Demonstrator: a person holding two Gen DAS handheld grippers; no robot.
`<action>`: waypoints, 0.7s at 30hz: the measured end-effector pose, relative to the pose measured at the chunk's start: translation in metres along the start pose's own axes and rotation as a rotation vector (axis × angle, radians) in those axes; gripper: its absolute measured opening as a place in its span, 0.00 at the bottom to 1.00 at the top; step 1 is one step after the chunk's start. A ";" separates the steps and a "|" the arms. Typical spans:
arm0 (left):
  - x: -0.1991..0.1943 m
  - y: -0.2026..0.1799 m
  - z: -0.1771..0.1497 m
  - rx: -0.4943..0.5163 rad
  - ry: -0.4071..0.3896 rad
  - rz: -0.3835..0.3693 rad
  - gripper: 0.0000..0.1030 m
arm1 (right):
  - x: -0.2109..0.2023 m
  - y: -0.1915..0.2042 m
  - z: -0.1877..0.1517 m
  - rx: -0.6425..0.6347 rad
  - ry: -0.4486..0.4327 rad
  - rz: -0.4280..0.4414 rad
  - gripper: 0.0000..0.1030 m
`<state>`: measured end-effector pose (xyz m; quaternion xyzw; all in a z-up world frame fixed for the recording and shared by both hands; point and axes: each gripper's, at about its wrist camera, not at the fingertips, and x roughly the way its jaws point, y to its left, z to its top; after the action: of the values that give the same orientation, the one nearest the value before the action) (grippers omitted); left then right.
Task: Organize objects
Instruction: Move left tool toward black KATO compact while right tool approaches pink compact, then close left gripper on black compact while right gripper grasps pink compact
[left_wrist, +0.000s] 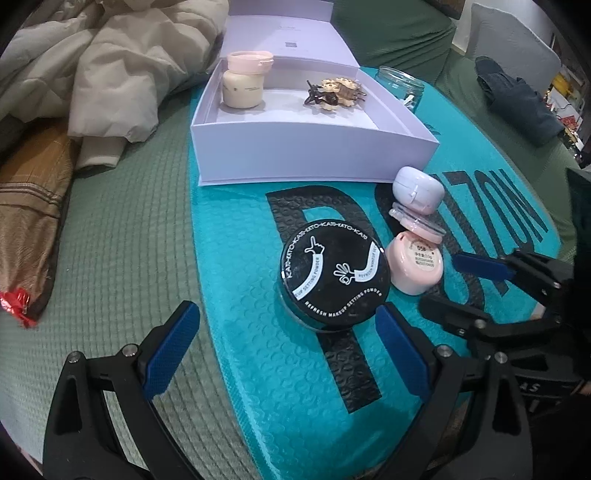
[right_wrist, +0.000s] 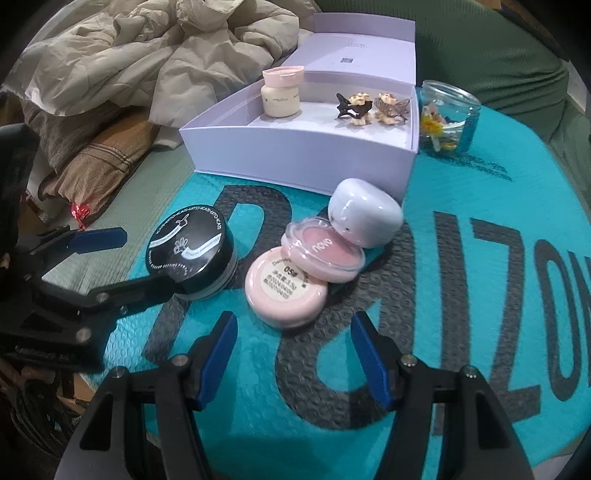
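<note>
Lavender box (left_wrist: 295, 155) sits open on the teal mat (left_wrist: 258, 369); cream jar (left_wrist: 243, 86) and hair clips (left_wrist: 334, 92) already inside. Black powder jar (left_wrist: 334, 275) stands just in front of the box, with pink compacts (right_wrist: 286, 291) and a white case (right_wrist: 364, 212) beside it. Left gripper (left_wrist: 288, 332) is spread wide, empty, flanking the powder jar. Right gripper (right_wrist: 291, 332) also wide, empty, near the compacts. Likely step: grasp the powder jar. Centre the fingers low on the wall, below the lid; close squarely, lift straight.

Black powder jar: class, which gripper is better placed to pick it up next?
Left. The left gripper is open with the black powder jar right ahead between its fingers; the right gripper faces the pink compacts.
</note>
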<state>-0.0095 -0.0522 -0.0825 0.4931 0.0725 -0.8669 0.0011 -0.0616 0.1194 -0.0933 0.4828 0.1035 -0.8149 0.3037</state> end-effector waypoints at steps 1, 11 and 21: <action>0.001 -0.001 0.000 0.005 -0.002 -0.004 0.93 | 0.003 -0.001 0.001 0.003 -0.001 0.007 0.63; 0.014 -0.009 0.007 0.026 0.034 -0.023 0.93 | 0.013 -0.007 0.008 0.009 -0.047 0.065 0.50; 0.029 -0.024 0.014 0.046 0.042 -0.022 0.84 | 0.002 -0.022 -0.006 0.039 -0.063 0.045 0.50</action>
<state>-0.0386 -0.0286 -0.0975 0.5101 0.0578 -0.8579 -0.0213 -0.0713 0.1392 -0.1008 0.4651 0.0672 -0.8244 0.3155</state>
